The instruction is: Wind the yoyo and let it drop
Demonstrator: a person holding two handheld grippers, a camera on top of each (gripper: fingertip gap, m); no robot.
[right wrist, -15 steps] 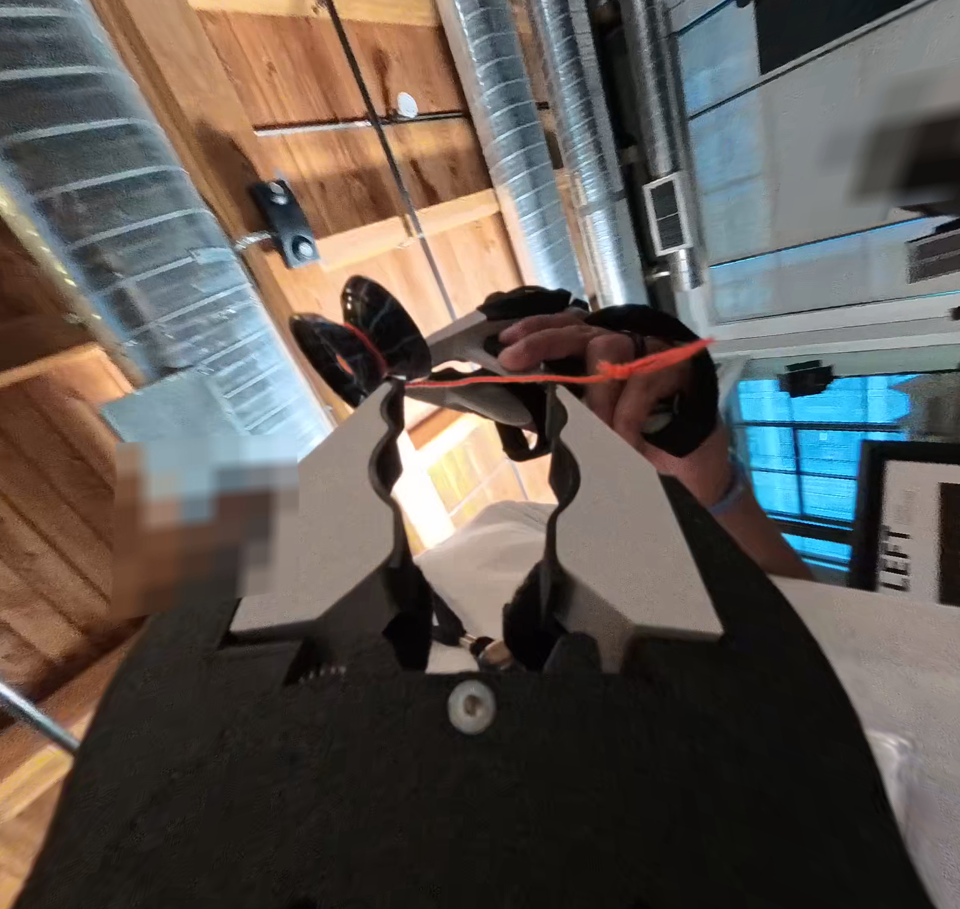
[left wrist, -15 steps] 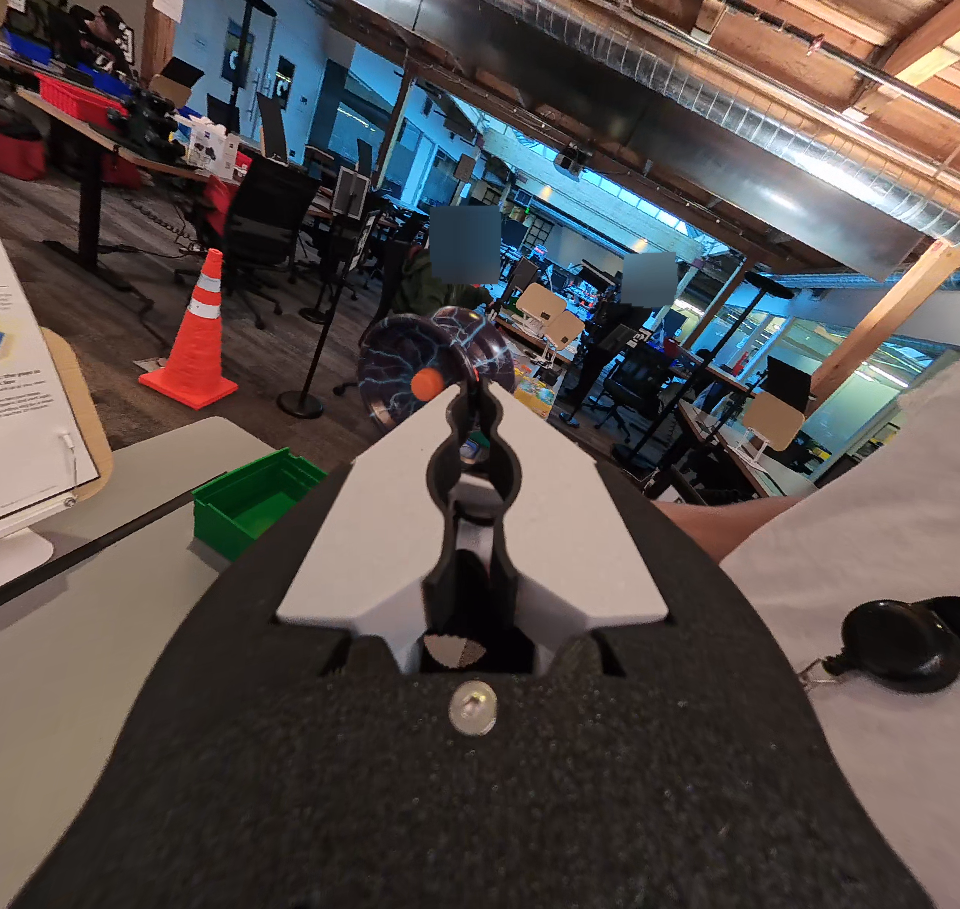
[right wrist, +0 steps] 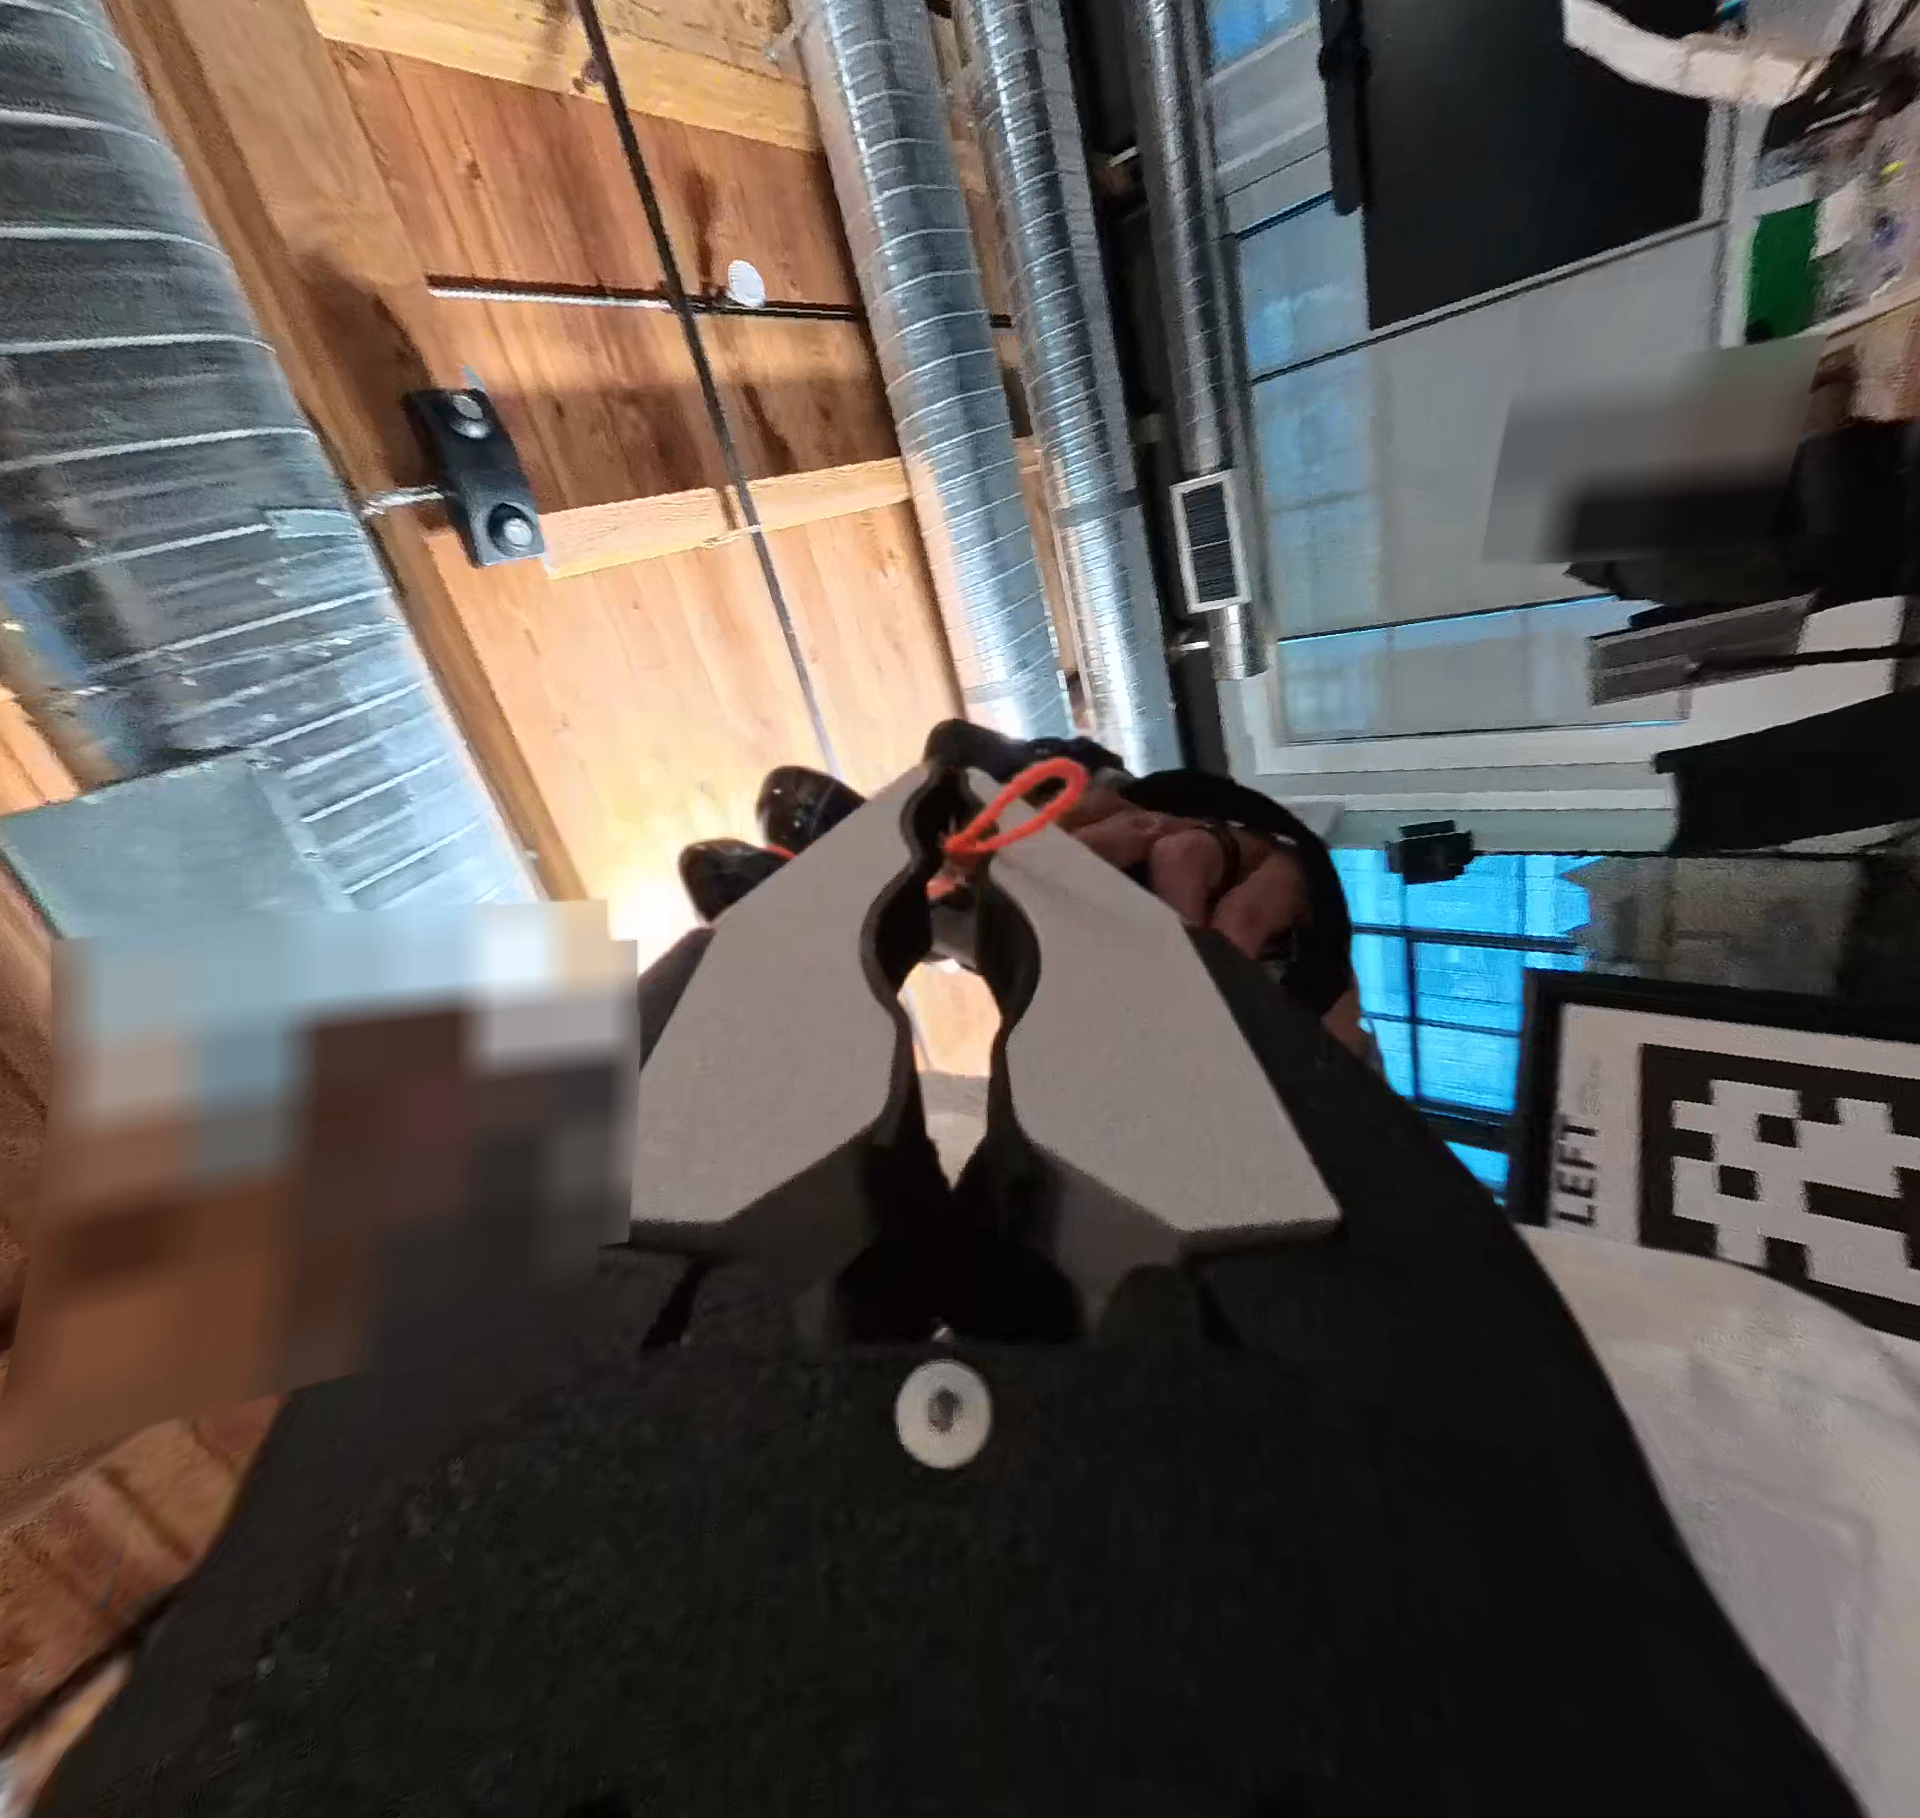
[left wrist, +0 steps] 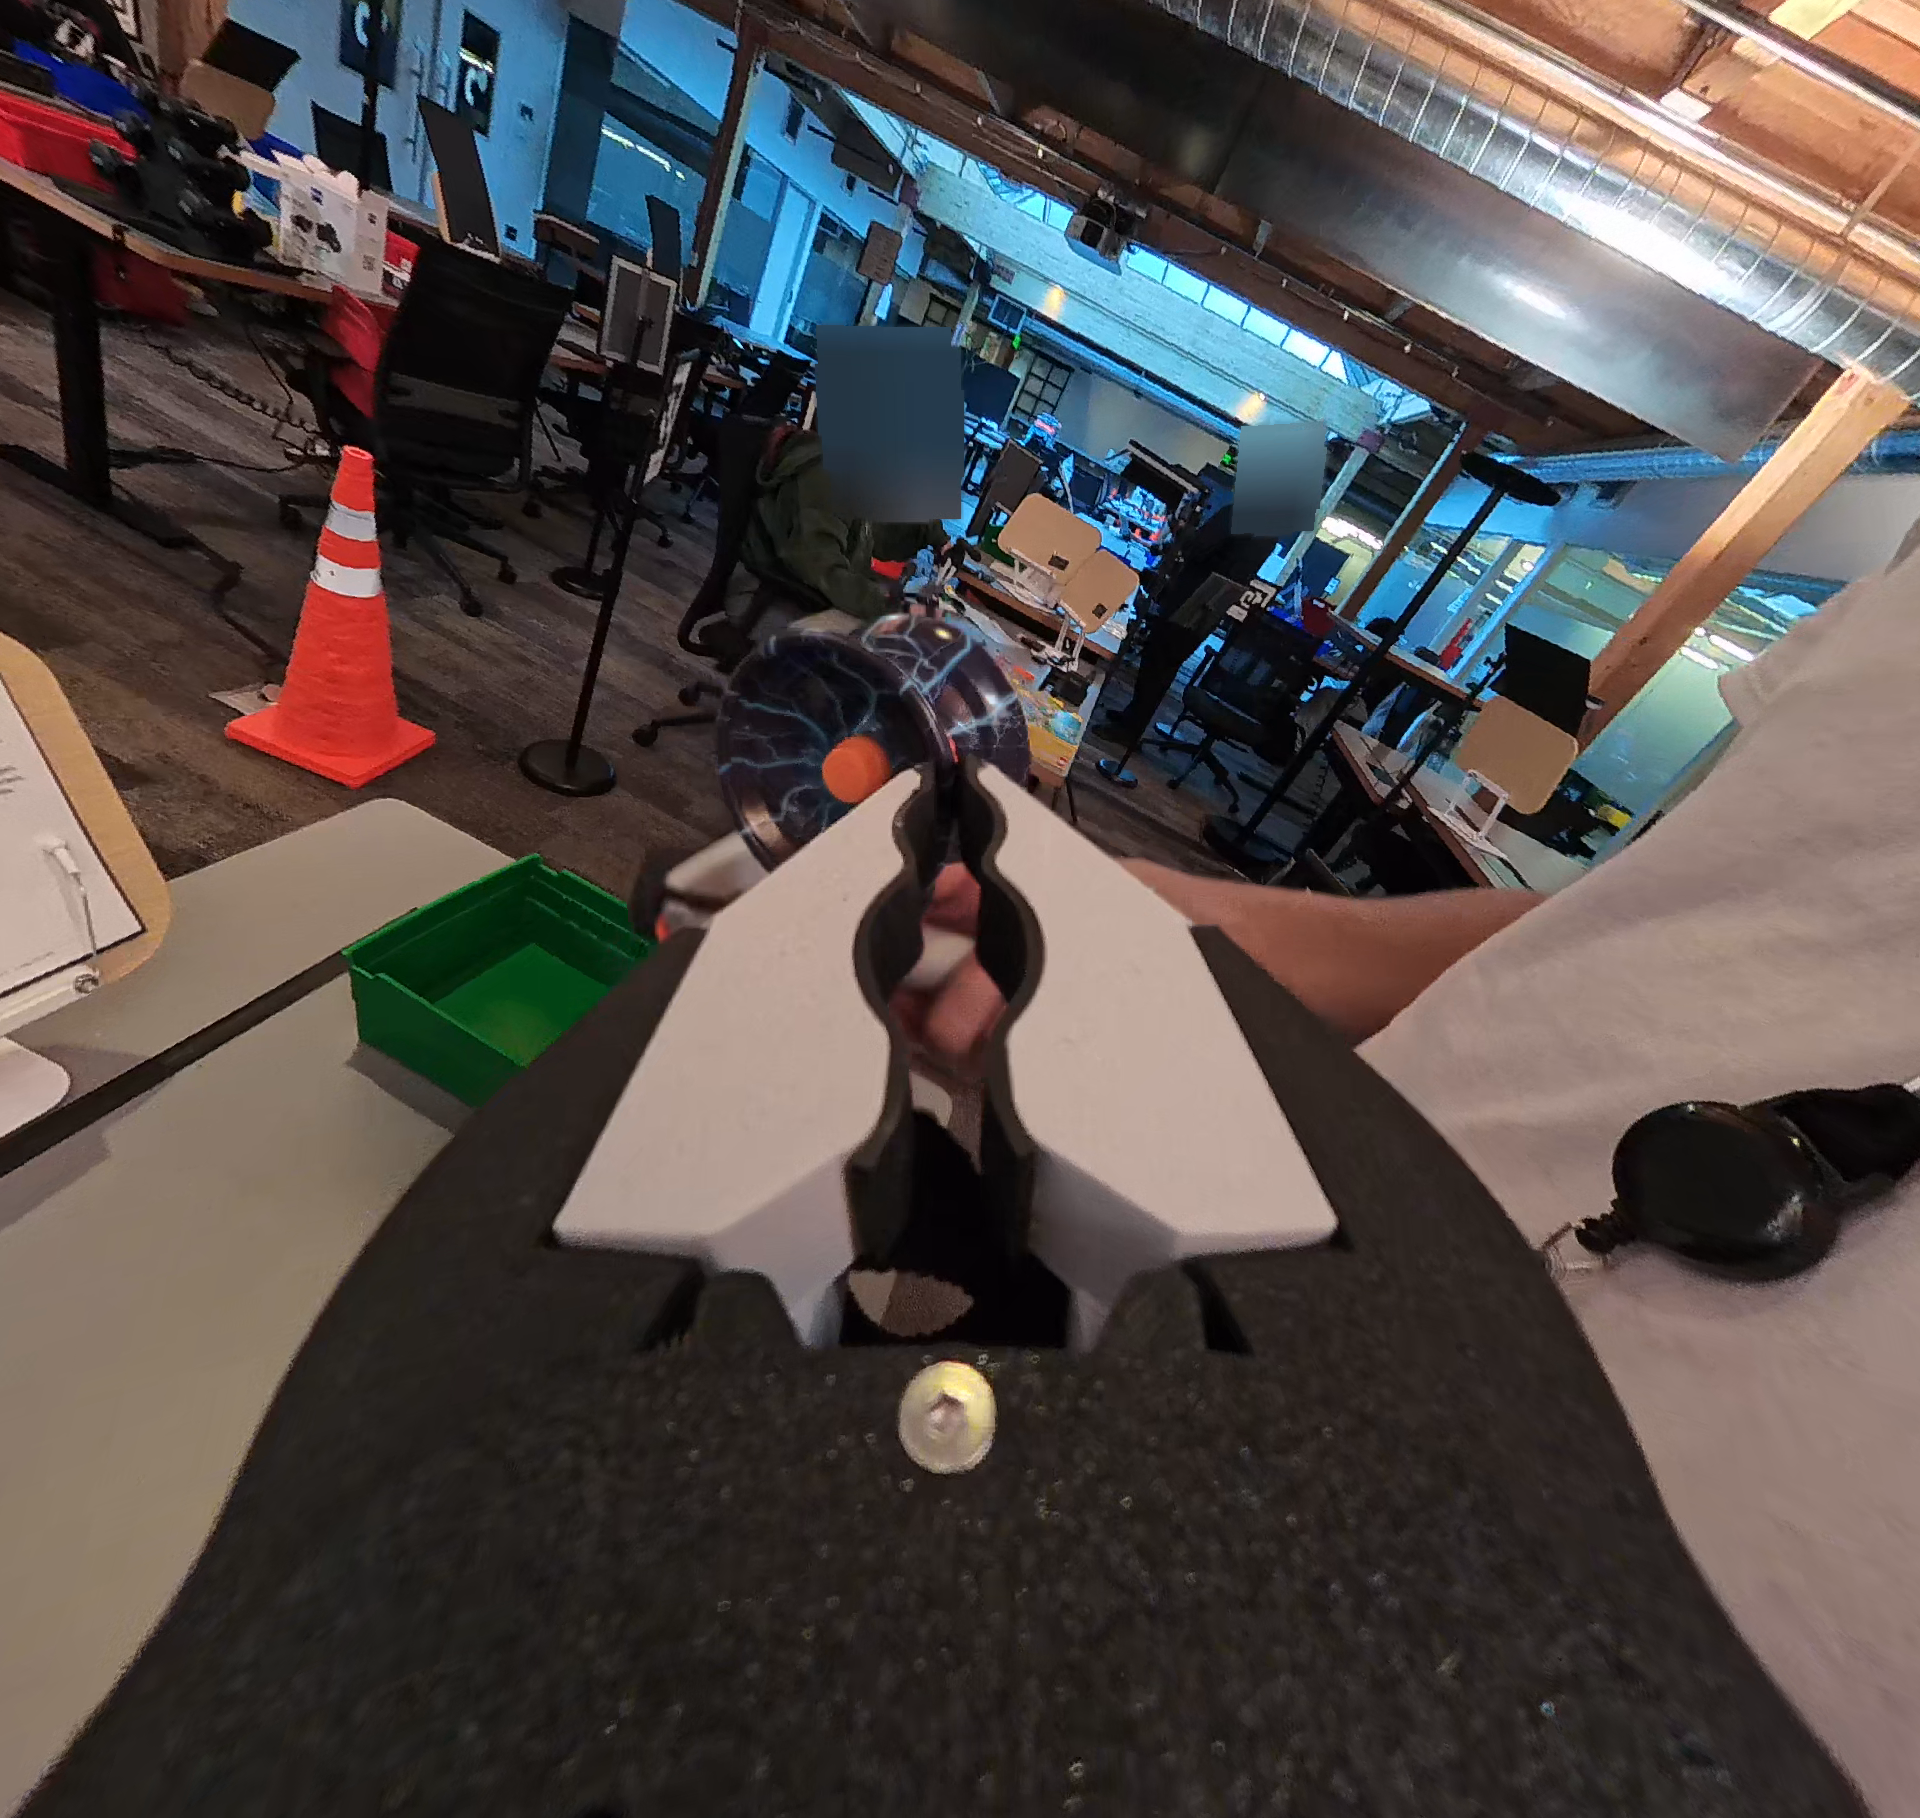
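Two grippers share one toy. In the left wrist view, the left gripper [left wrist: 948, 789] is closed at its tips on the dark, lightning-patterned yoyo [left wrist: 868, 740], gripping it at the string gap, likely so the body stays fixed while string winds on. In the right wrist view, the right gripper [right wrist: 961, 838] pinches the orange string loop [right wrist: 1013, 812], presumably keeping the line taut.
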